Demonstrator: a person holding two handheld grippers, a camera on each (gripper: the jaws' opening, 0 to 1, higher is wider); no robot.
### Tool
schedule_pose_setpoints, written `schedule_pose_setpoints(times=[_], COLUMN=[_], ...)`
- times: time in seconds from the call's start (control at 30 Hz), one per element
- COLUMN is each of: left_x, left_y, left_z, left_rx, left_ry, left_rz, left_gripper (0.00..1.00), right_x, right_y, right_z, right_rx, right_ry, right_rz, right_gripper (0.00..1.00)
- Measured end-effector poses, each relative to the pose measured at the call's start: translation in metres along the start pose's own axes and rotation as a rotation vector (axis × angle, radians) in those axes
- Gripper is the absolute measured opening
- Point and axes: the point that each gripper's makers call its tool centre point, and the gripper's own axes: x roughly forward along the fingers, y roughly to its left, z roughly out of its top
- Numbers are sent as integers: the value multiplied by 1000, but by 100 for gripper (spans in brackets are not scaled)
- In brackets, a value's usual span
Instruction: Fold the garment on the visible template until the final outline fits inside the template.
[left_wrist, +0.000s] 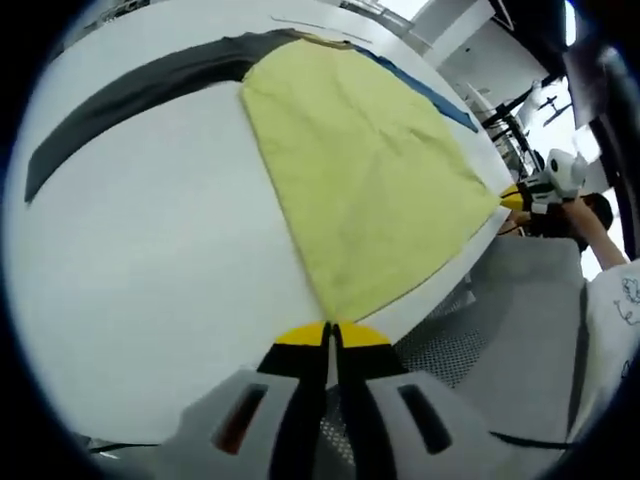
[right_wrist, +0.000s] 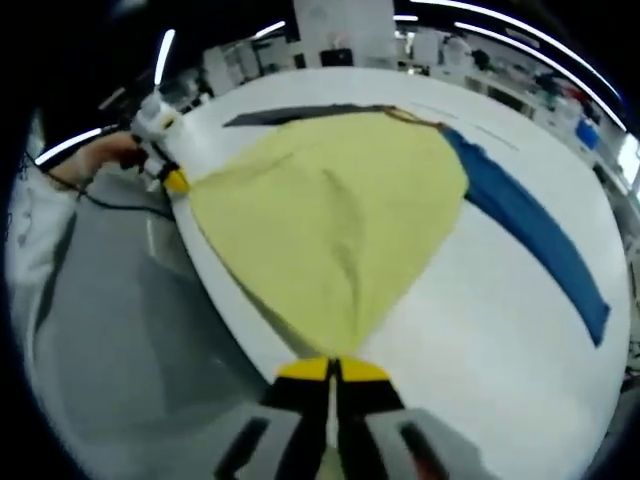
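1. Two hand-held grippers pinch opposite corners of a pale yellow, soft woven garment (left_wrist: 365, 170) that lies spread on a smooth white round bench (left_wrist: 150, 260).
2. Left hand-held gripper (left_wrist: 330, 335): its yellow-tipped black jaws are pressed together on the cloth's pointed near corner, at the bench edge.
3. Right hand-held gripper (right_wrist: 333, 368): its jaws likewise meet on a tapering corner of the same cloth, by the bench rim.
4. In the left gripper view the right hand-held gripper appears at the far corner of the cloth, held by a person's hand (left_wrist: 572, 208) in a white sleeve (left_wrist: 618, 300).
5. The yellow fabric is matte and lightly creased, with a raised fold running down its middle in the right gripper view.
6. A long dark grey strip (left_wrist: 130, 90) curves along one side of the garment, touching its far edge; a long blue strip (right_wrist: 530, 225) runs along the other side.
7. Beyond the bench edge lies a grey floor (right_wrist: 130, 330).
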Motion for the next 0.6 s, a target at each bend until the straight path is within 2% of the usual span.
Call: schedule_pose_setpoints(times=[0.2, 0.6], left_x=[0, 0], left_y=[-1, -1], left_z=[0, -1], left_rx=[-22, 4], left_ry=[-13, -24], left_rz=[-3, 15], left_gripper=[0, 0], right_x=[2, 10], right_y=[-2, 0], right_z=[-3, -10], right_rx=[-5, 4], right_ry=[12, 42], right_rz=[9, 24], right_gripper=[0, 0])
